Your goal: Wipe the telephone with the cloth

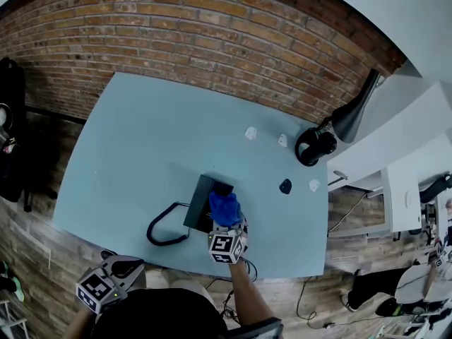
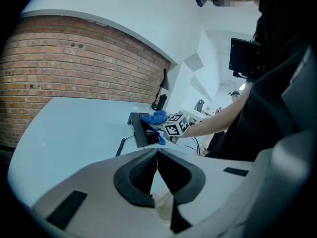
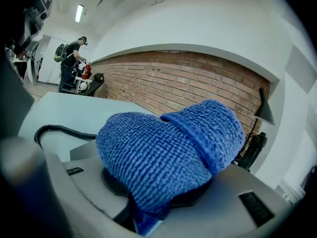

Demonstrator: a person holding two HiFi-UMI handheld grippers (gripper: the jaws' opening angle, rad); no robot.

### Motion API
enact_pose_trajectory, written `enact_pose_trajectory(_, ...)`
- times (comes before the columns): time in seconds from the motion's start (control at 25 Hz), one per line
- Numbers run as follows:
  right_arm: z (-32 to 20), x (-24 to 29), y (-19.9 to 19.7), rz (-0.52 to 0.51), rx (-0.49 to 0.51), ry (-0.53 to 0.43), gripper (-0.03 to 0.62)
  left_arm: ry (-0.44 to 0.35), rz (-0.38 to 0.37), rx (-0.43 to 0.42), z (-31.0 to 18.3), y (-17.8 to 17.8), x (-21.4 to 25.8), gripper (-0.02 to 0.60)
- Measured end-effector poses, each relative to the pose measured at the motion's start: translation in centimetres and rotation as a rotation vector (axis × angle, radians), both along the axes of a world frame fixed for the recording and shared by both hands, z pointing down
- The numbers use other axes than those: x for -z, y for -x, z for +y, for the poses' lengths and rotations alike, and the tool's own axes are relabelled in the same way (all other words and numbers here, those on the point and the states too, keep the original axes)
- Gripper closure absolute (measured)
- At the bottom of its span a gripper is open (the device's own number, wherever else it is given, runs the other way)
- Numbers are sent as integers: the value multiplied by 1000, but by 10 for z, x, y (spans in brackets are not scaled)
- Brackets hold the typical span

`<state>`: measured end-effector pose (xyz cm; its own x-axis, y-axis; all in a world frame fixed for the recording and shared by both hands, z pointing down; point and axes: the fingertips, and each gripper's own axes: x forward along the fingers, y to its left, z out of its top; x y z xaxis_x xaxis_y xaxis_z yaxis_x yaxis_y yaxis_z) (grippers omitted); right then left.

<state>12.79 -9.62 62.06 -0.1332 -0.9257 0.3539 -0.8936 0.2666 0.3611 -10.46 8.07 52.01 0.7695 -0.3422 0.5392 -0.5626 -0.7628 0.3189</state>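
A black telephone (image 1: 203, 202) lies near the front edge of the pale blue table (image 1: 141, 140). Its coiled cord (image 1: 164, 232) loops off to the left. A blue cloth (image 1: 225, 208) rests on the phone's right part, bunched up, and my right gripper (image 1: 229, 226) is shut on it. In the right gripper view the cloth (image 3: 168, 152) fills the jaws and hides the fingertips. My left gripper (image 1: 129, 267) is low at the front left, off the table and away from the phone. It is shut with nothing in it (image 2: 157, 153). The left gripper view shows the telephone (image 2: 140, 128) and the cloth (image 2: 156, 117) ahead.
Black headphones (image 1: 316, 145) and a black desk lamp (image 1: 357, 111) stand at the table's far right corner. Small white pieces (image 1: 251, 133) (image 1: 282, 140) (image 1: 313, 185) and a small black object (image 1: 285, 186) lie right of the phone. A brick wall (image 1: 212, 34) runs behind.
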Motion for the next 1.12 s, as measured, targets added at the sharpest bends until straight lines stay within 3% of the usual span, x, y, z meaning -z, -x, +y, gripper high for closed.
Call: enact_pose_trajectory(1.12,54,-31,24,60,40,44,453,-17,10,-13,-5,-7,-6,592)
